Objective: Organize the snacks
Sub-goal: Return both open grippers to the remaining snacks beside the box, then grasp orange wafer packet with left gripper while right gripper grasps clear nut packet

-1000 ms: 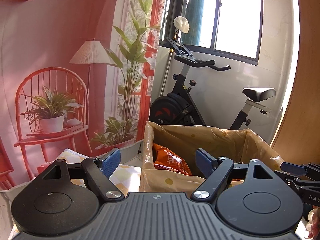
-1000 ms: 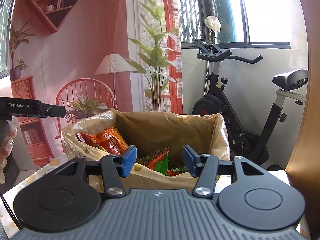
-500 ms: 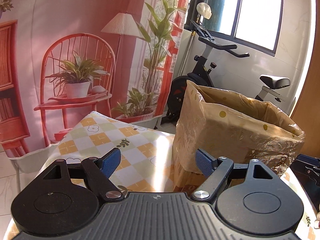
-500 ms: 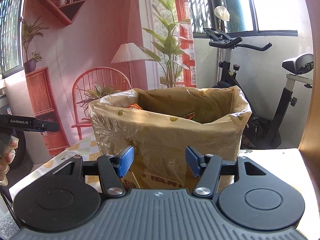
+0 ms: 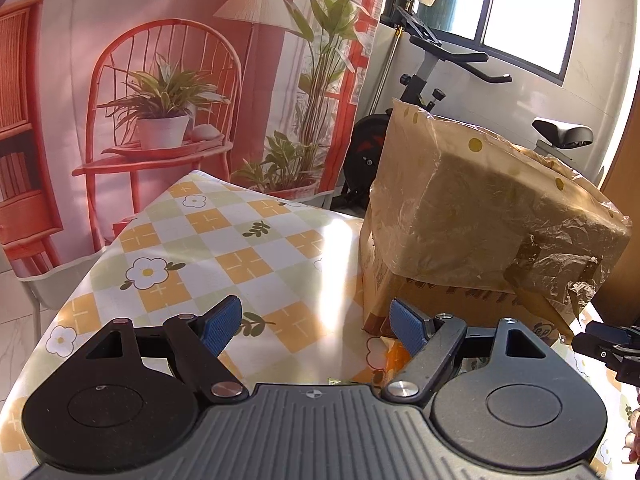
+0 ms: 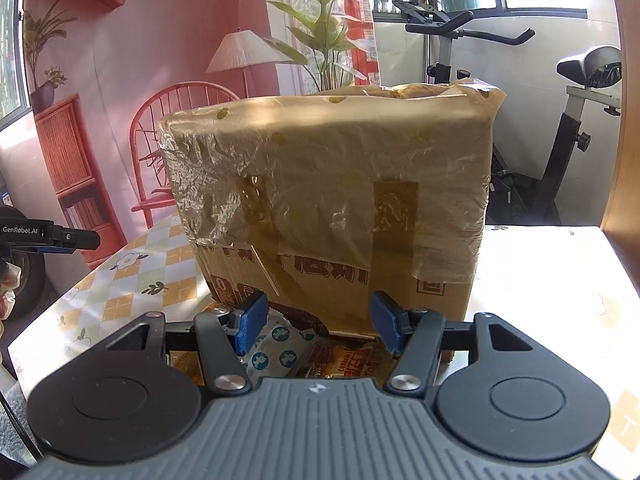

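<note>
Right wrist view: brown cardboard box (image 6: 332,200) wrapped in crinkly plastic, on the checked flowery surface (image 6: 120,292).
Right gripper (image 6: 316,322) fingers have just been opening over snack packets (image 6: 280,344); left gripper (image 5: 314,330) fingers are wide, holding nothing.

Beyond the fingers, a checked floral cloth (image 5: 208,240) covers the counter (image 6: 552,264). Farther off hangs a pink backdrop (image 5: 120,40) printed with chair and plants; an exercise bike (image 6: 568,128) stands beneath the window (image 5: 528,12).

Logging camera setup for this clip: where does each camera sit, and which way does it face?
Left wrist: on the left hand-held gripper, facing the checked tablecloth and the lined cardboard box on its right; own open blue pads show.
Right wrist: on the right hand-held gripper, facing the box squarely, snack packets below; open.
Shared: box, tablecloth, exercise bike.
</note>
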The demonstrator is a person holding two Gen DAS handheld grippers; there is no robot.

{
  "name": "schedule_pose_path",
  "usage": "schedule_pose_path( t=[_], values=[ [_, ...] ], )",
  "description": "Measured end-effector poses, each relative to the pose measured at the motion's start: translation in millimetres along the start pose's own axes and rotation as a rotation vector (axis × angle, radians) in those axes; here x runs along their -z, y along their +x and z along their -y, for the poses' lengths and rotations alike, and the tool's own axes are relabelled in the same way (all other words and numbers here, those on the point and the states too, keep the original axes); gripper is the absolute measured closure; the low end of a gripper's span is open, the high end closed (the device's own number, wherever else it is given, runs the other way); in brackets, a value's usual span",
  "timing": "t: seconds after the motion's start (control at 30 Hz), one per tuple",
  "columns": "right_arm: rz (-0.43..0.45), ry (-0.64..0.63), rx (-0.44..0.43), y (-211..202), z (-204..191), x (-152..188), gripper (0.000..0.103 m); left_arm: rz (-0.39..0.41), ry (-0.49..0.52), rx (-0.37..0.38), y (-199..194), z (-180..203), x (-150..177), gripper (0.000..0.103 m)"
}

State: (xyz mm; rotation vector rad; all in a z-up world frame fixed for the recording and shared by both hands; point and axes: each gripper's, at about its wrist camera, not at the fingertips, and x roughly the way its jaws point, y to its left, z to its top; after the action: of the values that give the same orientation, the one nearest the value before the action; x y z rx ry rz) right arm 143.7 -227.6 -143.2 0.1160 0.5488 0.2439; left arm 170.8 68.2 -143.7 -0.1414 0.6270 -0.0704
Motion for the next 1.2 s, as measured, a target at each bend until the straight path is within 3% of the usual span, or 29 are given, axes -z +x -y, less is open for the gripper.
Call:
schedule_pose_path(
  t=[1.2],
  values=[
    [-0.134,0.019,0.078,22.7,30.2,43.8,0.042,-0.113,0.093,0.058,30.8,24.5,34.9,0.022]
  ],
)
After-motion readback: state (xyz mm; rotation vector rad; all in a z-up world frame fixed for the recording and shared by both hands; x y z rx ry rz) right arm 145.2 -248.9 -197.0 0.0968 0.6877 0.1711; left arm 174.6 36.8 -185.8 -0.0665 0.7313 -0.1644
